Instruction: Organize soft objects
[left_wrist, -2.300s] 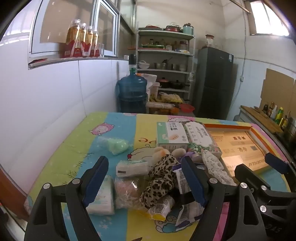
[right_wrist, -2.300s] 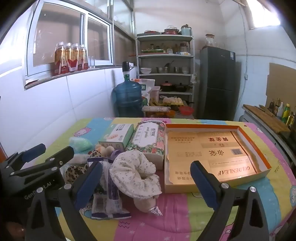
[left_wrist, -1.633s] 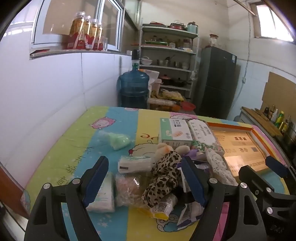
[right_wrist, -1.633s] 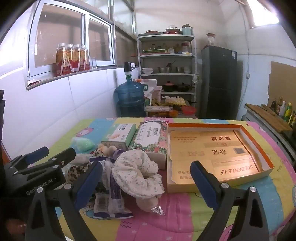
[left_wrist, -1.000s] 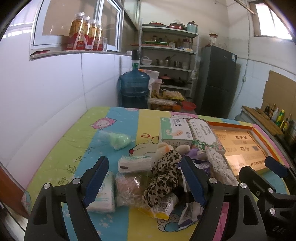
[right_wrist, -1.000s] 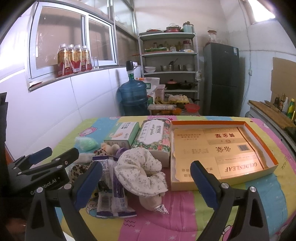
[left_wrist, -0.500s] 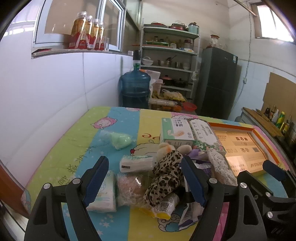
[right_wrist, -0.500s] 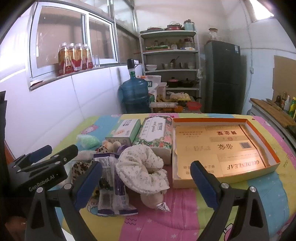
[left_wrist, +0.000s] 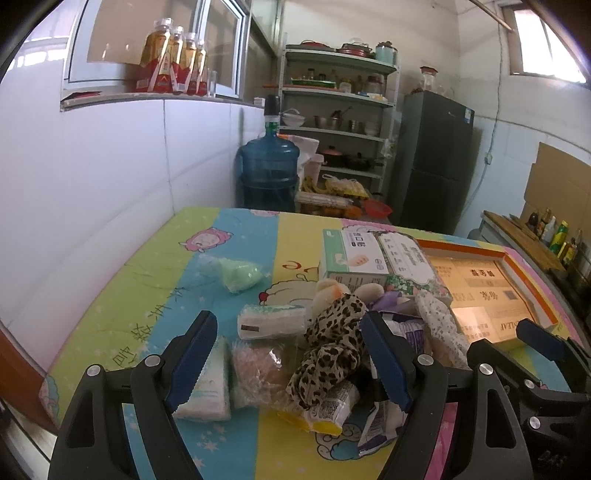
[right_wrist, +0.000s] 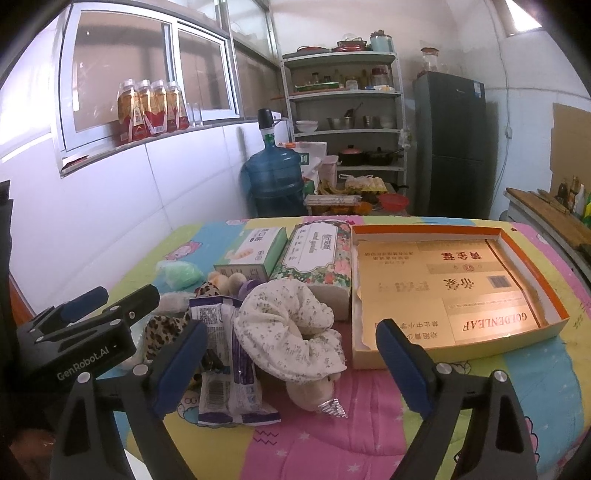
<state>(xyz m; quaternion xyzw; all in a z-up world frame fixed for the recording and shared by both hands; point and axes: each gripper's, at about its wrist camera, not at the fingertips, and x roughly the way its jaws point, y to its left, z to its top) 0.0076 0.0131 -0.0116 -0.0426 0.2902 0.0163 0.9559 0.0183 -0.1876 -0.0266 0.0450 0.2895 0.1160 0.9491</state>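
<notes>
Both tongs (left_wrist: 288, 362) (right_wrist: 291, 363) slightly raised; open, empty.

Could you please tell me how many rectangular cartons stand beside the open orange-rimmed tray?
2: the green-and-white carton on the left, the floral carton between it and the tray. Others may hide under the pile.

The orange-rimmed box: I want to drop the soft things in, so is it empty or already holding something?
Empty. The orange-rimmed box shows only its printed bottom; the floral scrunchie lies outside it.
</notes>
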